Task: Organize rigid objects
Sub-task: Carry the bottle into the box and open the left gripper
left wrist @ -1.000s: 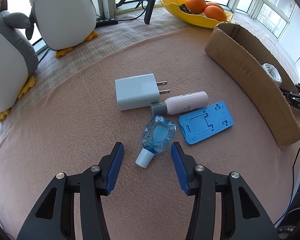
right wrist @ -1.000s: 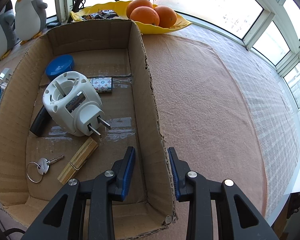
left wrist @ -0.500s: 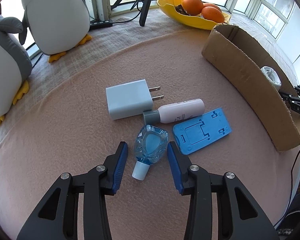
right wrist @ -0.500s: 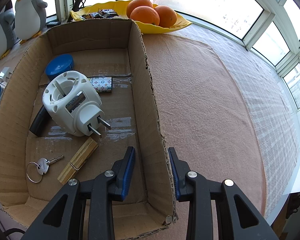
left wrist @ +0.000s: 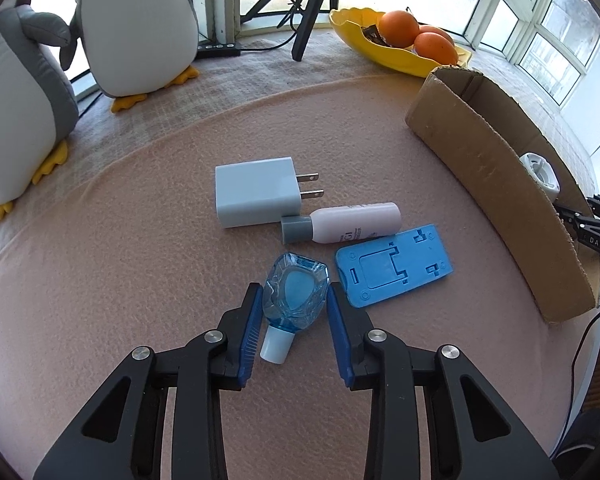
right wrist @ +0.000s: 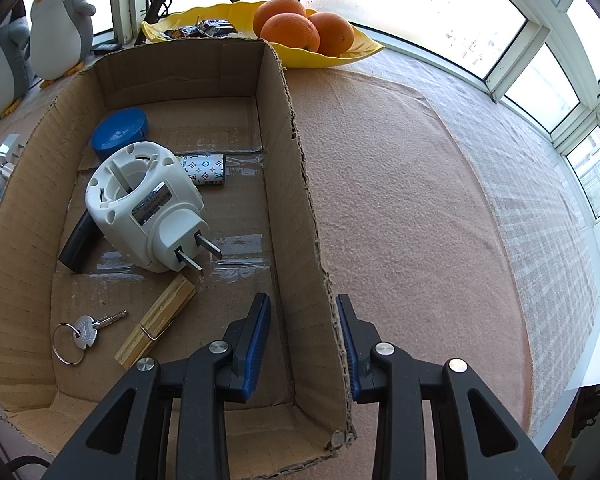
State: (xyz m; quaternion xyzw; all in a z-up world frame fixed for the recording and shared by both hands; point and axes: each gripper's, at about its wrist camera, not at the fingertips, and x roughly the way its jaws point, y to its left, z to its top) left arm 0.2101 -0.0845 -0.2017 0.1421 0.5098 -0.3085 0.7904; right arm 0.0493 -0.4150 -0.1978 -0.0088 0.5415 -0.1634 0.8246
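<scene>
The left claw (left wrist: 290, 320) brackets the blue bottle (left wrist: 295, 294) on the near tabletop (left wrist: 100, 280), pads narrow, barely touching; its faceted sides could squirt free. The right claw (right wrist: 303, 344) straddles the box wall (right wrist: 300, 208), not clamped.

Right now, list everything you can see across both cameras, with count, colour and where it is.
blue bottle: 1, clear blue, mat, between left fingers
charger: 1, pale grey, mat
tube: 1, pink, grey cap, beside charger
phone stand: 1, blue, mat
cardboard box: 1, brown
plug adapter: 1, white, in box
lid: 1, blue, in box
clothespin: 1, wooden, in box
key: 1, silver, in box
oranges: 3, on yellow dish
penguins: 2, plush
left gripper: open
right gripper: astride box wall
</scene>
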